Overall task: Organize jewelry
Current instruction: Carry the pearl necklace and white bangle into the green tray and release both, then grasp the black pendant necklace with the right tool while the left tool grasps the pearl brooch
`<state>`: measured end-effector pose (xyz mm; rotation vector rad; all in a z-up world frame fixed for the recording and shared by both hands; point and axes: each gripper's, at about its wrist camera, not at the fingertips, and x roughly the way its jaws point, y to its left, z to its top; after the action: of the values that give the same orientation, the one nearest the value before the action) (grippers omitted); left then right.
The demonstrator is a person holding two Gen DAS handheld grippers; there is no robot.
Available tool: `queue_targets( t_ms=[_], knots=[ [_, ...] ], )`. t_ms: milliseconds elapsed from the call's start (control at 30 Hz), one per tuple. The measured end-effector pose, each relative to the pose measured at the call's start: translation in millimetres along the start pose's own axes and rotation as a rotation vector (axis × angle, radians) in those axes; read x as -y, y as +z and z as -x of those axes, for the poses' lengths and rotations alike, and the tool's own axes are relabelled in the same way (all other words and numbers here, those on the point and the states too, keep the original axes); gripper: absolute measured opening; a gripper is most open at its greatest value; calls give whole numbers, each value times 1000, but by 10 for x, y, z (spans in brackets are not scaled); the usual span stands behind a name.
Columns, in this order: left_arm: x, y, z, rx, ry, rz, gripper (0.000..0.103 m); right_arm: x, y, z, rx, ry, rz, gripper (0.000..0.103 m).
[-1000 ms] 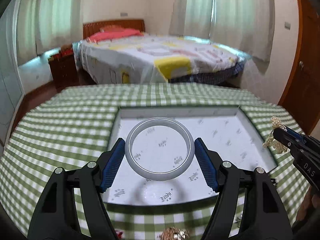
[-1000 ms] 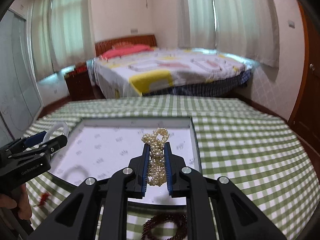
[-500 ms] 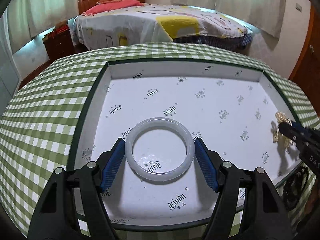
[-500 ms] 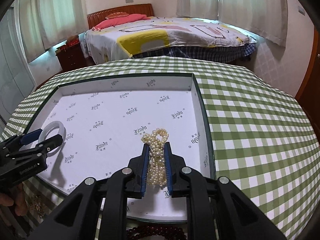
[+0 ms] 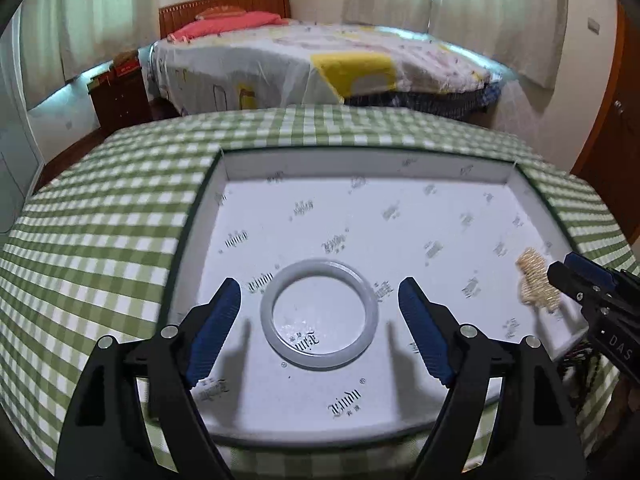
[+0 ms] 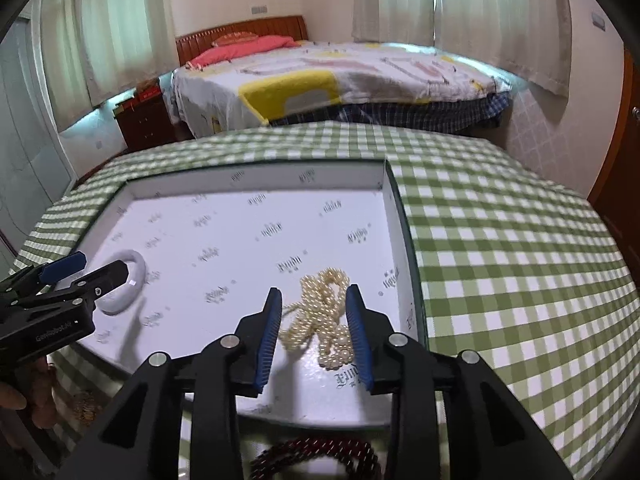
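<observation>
A white bangle point(image 5: 319, 314) lies flat on the floor of a shallow white box point(image 5: 360, 168), between the spread fingers of my left gripper point(image 5: 320, 312), which is open and clear of it. A pearl necklace point(image 6: 322, 322) lies in a heap near the box's right wall point(image 6: 396, 216), between the fingers of my open right gripper point(image 6: 314, 326). The bangle also shows in the right wrist view point(image 6: 122, 288), and the pearls in the left wrist view point(image 5: 534, 282).
The box sits on a green checked tablecloth point(image 6: 500, 260). A dark red bead bracelet point(image 6: 316, 458) lies on the cloth in front of the box. A bed point(image 5: 320, 64) stands beyond the table.
Both grippers opened. The bangle and the pearl necklace were let go and now rest on the box floor.
</observation>
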<state>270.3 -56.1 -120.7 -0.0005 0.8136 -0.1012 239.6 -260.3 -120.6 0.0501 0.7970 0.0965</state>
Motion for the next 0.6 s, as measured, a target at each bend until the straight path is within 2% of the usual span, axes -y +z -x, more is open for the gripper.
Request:
queue_targets(
  t_ms=[133, 267, 367, 600],
  knots=[
    [-25, -57, 401, 96, -3, 8, 80, -121, -42, 312, 57, 2, 9, 38],
    [-43, -219, 752, 162, 8, 22, 80, -247, -262, 624, 104, -2, 25, 38],
    [-66, -411, 957, 169, 12, 24, 80, -318, -532, 854, 125, -11, 38, 38],
    [-152, -894, 1293, 150, 25, 40, 80, -442, -1025, 1120, 107, 18, 67, 38]
  ],
)
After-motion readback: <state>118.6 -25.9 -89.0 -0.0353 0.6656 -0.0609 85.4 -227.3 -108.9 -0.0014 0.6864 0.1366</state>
